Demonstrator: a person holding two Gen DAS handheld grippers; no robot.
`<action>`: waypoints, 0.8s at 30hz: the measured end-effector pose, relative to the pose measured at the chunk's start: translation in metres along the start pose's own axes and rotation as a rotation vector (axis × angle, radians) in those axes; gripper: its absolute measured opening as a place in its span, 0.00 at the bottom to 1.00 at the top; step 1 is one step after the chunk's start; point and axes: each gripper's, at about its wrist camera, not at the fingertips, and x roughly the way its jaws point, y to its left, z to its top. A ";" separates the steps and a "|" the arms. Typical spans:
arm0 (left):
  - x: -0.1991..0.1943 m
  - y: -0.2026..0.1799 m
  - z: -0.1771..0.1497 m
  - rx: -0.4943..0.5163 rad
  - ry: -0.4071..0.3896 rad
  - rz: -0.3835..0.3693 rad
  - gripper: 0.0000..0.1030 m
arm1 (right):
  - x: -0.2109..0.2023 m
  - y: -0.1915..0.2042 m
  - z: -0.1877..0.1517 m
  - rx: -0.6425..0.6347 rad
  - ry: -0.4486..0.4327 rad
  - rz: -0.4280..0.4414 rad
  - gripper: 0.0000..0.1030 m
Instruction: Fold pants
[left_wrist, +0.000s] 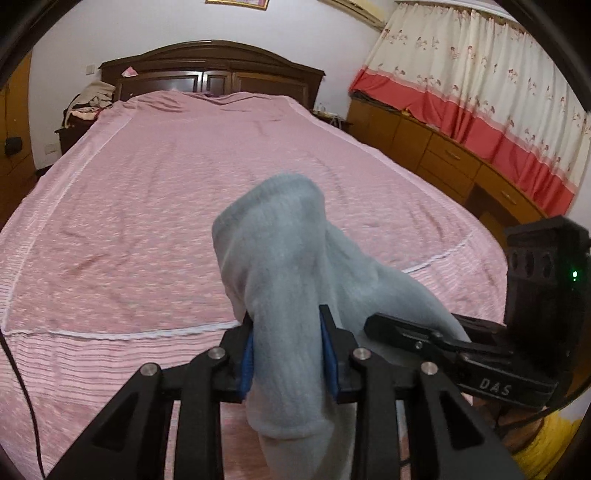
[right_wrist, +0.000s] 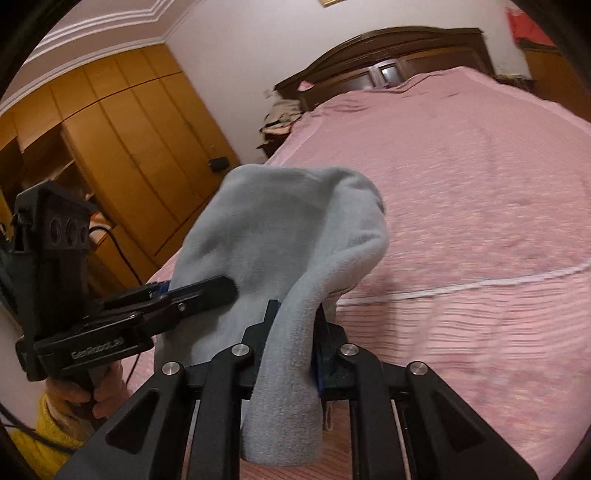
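Both tools pinch the grey pants (left_wrist: 280, 258), lifted clear above the pink bed (left_wrist: 129, 221): left tool (left_wrist: 286, 350) and right tool (right_wrist: 295, 343) each clamp a bunched fold. Risk: the thick fleece slips from one grip, or hangs unevenly, so the fold lands crooked

You hold pale grey-blue pants (left_wrist: 288, 266) in black grippers with blue pads (left_wrist: 246, 363). The bedspread (left_wrist: 147, 206) is pink with white seam lines. The curtain (left_wrist: 480, 74) is cream, flower-printed, red-banded. The headboard (left_wrist: 214, 70) is dark brown, the wardrobe (right_wrist: 122, 140) amber, your sleeve (right_wrist: 55, 435) yellow.
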 end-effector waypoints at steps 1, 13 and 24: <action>-0.001 0.012 -0.002 -0.003 0.003 0.002 0.30 | 0.010 0.004 -0.001 -0.003 0.009 0.004 0.16; 0.038 0.130 -0.041 -0.162 0.085 0.022 0.36 | 0.112 0.023 -0.028 0.002 0.127 -0.019 0.17; -0.008 0.104 -0.032 -0.100 -0.057 0.133 0.37 | 0.089 0.036 -0.037 -0.048 0.095 -0.118 0.18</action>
